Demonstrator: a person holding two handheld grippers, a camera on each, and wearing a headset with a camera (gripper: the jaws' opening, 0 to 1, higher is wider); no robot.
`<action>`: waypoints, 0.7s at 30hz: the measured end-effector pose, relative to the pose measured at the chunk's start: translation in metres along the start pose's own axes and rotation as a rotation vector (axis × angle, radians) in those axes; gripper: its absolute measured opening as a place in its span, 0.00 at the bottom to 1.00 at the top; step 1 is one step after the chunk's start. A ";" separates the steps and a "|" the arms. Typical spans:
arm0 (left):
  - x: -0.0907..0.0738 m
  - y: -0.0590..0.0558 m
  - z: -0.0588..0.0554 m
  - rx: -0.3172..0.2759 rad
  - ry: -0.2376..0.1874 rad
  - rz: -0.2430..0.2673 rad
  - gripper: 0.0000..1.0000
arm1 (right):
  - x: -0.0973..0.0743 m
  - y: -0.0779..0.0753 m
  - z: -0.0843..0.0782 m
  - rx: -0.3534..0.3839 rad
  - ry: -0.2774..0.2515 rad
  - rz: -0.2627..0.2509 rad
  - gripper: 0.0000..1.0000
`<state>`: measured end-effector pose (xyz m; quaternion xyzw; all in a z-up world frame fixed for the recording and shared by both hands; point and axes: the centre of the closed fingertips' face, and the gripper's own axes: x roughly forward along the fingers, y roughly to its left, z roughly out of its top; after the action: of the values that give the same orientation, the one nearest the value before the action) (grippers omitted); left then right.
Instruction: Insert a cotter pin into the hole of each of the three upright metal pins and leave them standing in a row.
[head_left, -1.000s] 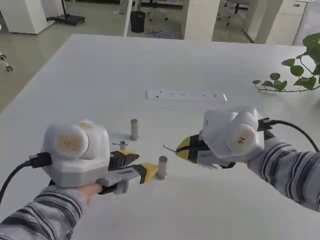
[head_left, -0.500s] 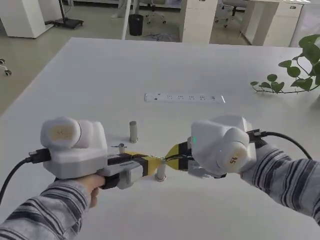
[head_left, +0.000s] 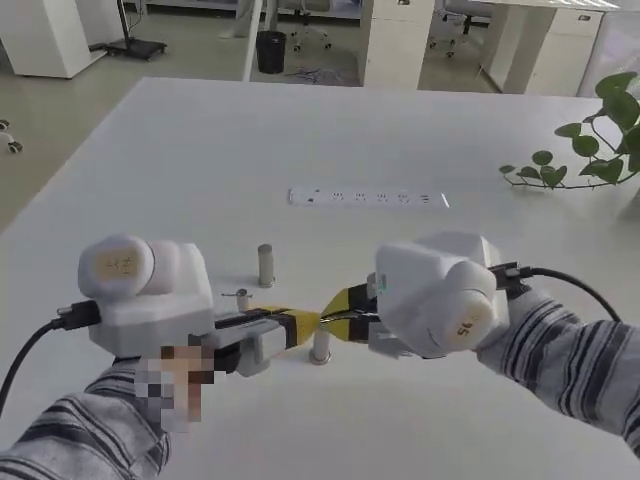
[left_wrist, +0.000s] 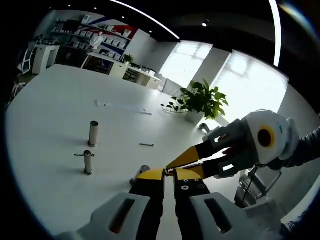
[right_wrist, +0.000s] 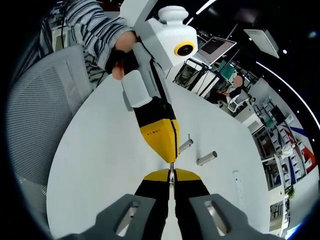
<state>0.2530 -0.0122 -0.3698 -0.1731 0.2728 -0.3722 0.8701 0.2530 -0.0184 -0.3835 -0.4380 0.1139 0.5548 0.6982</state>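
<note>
Three upright metal pins. Bare pin (head_left: 266, 264) and cross-pinned pin (head_left: 243, 298) stand beyond left gripper (head_left: 312, 320). Third pin (head_left: 321, 345) sits just under the meeting tips. Left jaws pressed together. Right gripper (head_left: 328, 308) pinches cotter pin (right_wrist: 171, 174), tip to tip with left. One loose cotter pin (left_wrist: 146, 145) lies ahead of left gripper. Two-digit mark on right housing and small print on left yellow jaw are unreadable.

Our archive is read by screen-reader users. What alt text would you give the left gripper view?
The left gripper, jaws together, meets the right gripper tip to tip over a white table. Left of them stand a bare metal pin and a nearer pin with a cotter pin through it.
</note>
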 end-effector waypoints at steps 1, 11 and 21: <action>0.000 0.000 0.000 0.000 -0.003 0.000 0.01 | 0.000 0.000 0.001 -0.002 -0.001 0.001 0.00; -0.003 -0.001 0.006 0.153 -0.039 -0.004 0.00 | 0.000 -0.004 0.005 0.138 -0.036 -0.001 0.00; -0.006 -0.001 0.004 0.280 -0.023 -0.021 0.00 | -0.002 -0.005 0.003 0.466 -0.136 0.050 0.08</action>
<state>0.2516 -0.0078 -0.3642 -0.0570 0.2063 -0.4137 0.8849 0.2562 -0.0175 -0.3780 -0.2237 0.2024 0.5590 0.7723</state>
